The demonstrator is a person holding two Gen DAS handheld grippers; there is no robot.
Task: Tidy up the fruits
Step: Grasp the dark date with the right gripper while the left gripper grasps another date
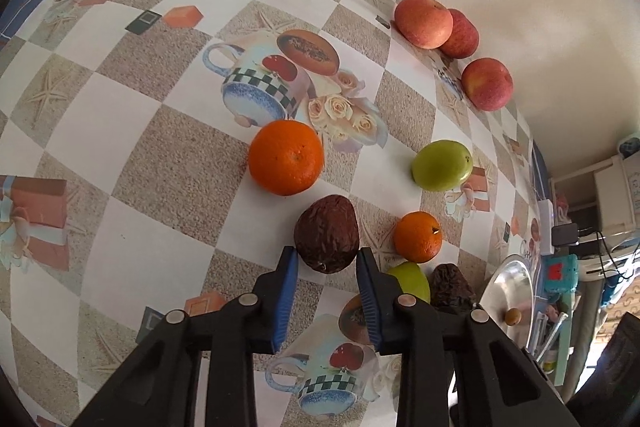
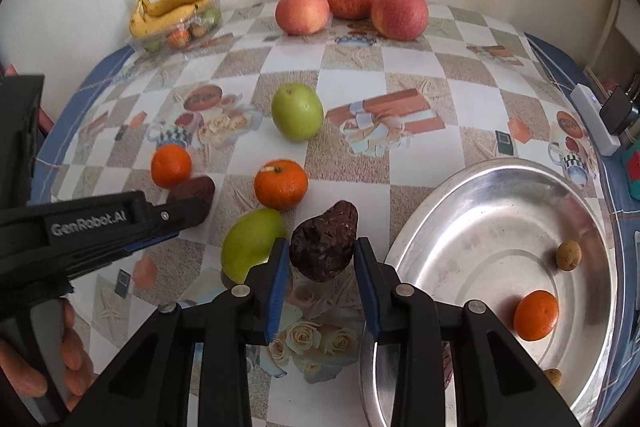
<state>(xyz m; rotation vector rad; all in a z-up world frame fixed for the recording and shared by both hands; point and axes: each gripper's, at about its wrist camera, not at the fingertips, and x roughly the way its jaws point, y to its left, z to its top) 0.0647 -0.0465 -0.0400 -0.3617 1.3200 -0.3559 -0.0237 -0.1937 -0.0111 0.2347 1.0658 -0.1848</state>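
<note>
In the left wrist view my left gripper is open, its blue pads flanking the near end of a wrinkled brown avocado on the table. An orange lies just beyond it and a smaller orange to its right. In the right wrist view my right gripper is open, its tips on either side of a second brown avocado. A green mango lies left of that avocado. The left gripper shows at the left, held by a hand. The steel tray at right holds an orange.
Three red apples stand along the far wall, and bananas rest on a clear box at the back left. A green apple sits mid-table. Two small brown fruits lie in the tray. A white power strip sits at the right edge.
</note>
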